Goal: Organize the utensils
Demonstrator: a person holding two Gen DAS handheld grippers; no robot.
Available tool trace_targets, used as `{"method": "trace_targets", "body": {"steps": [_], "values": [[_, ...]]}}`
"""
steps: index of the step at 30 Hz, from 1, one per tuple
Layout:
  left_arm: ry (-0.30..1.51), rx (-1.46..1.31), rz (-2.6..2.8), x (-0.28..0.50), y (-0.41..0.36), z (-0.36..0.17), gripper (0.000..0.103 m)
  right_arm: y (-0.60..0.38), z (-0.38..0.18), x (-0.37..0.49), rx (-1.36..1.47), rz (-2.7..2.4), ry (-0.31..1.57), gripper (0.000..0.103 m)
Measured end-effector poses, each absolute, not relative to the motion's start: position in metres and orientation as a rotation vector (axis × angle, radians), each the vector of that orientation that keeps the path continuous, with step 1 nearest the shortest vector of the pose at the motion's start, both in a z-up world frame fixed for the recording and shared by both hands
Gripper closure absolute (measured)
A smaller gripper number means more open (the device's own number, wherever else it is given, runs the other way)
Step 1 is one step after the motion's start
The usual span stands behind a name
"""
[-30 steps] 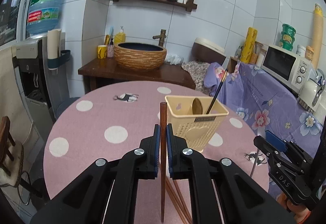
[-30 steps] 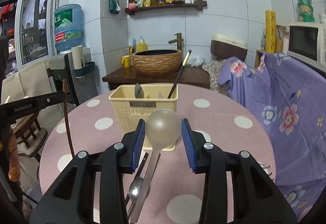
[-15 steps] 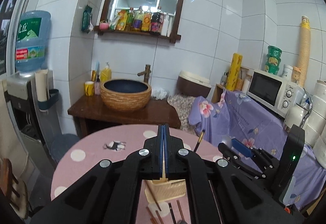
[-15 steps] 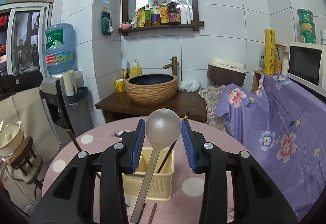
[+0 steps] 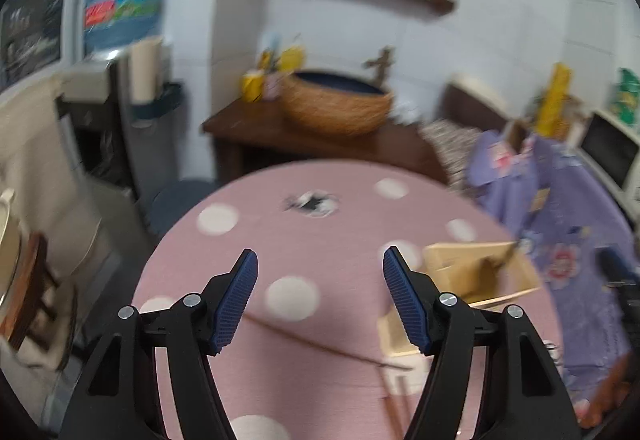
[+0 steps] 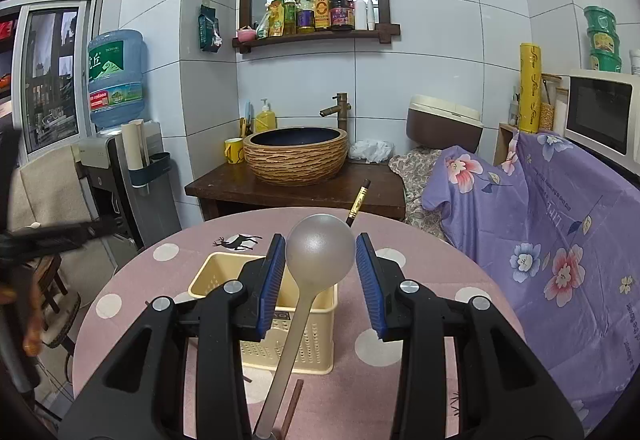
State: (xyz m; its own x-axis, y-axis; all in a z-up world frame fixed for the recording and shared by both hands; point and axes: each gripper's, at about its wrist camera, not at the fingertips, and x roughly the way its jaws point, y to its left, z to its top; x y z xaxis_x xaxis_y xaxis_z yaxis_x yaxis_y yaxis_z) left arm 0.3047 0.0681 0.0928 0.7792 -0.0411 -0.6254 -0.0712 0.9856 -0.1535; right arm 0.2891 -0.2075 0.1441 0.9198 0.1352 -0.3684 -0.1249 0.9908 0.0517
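Note:
My right gripper (image 6: 321,272) is shut on a grey metal spoon (image 6: 320,250), bowl up between the blue pads, handle hanging down over the cream utensil basket (image 6: 296,350). A dark chopstick (image 6: 358,201) sticks up out of the basket behind the spoon. My left gripper (image 5: 320,298) is open and empty above the pink dotted table (image 5: 280,224). In the blurred left wrist view the basket (image 5: 476,272) sits to the right, with a thin chopstick (image 5: 328,348) lying on the table below the fingers.
A brown chopstick (image 6: 292,408) lies on the table in front of the basket. A wooden stand with a woven basin (image 6: 296,155) is behind the table. A purple floral cloth (image 6: 540,224) covers furniture on the right. A water dispenser (image 6: 116,159) stands left.
My left gripper has opened and let go of the chopstick, then swung down and left. My right gripper has stayed shut on the spoon and moved over the basket.

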Motion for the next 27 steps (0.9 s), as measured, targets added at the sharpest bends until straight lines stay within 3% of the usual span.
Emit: {"method": "trace_targets", "body": {"steps": [5,13,27], "values": [[0.915,-0.251,0.078,0.339,0.095,0.017,0.049,-0.205,0.136,0.276,0.006,0.142,0.378,0.066],[0.874,-0.045,-0.012,0.314,0.055,-0.012,0.049,-0.203,0.118,0.26,0.005,0.17,0.401,0.066],[0.952,-0.137,-0.088,0.284,0.037,-0.047,0.053,-0.198,0.076,0.238,0.026,0.167,0.45,0.066]]}}
